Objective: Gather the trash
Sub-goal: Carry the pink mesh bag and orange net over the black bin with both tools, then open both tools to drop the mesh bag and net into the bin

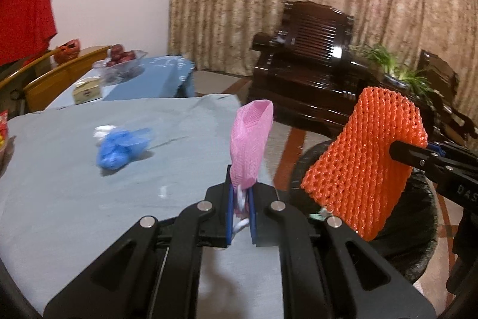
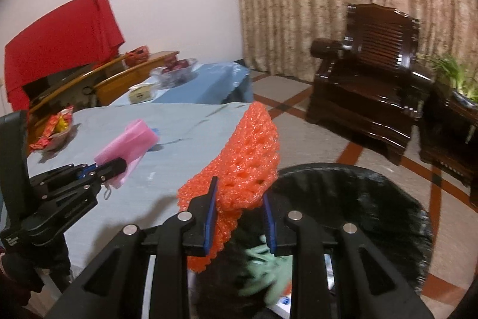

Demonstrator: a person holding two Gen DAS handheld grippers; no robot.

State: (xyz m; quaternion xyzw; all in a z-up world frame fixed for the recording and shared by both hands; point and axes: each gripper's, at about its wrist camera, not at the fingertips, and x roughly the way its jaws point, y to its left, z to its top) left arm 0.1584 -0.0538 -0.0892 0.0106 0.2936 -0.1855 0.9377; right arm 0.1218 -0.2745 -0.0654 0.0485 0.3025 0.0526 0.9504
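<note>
Step in hand: carrying two pieces of foam fruit netting from the table (image 1: 74, 199) to the black-lined trash bin (image 2: 373, 199).
Left gripper (image 1: 240, 199): pressed together on the lower end of the pink foam net (image 1: 252, 139), which stands upright above the jaws, over the table's near edge.
Right gripper (image 2: 239, 214): pinching the orange foam net (image 2: 248, 157) at its lower edge; the net leans up and away from the jaws, over the bin's rim.
Bin contents: pale green crumpled item (image 2: 269, 268) and other scraps lie inside, below the right jaws.
Remaining trash: blue crumpled plastic (image 1: 122, 148) lies on the table, well apart from both grippers.
Recommended handling: bring each net fully over the bin's mouth before letting go; the netting is light and springy, so release low to prevent it bouncing off the rim.
Pose: both grippers point forward and somewhat downward, side by side, the left trailing over the table.
</note>
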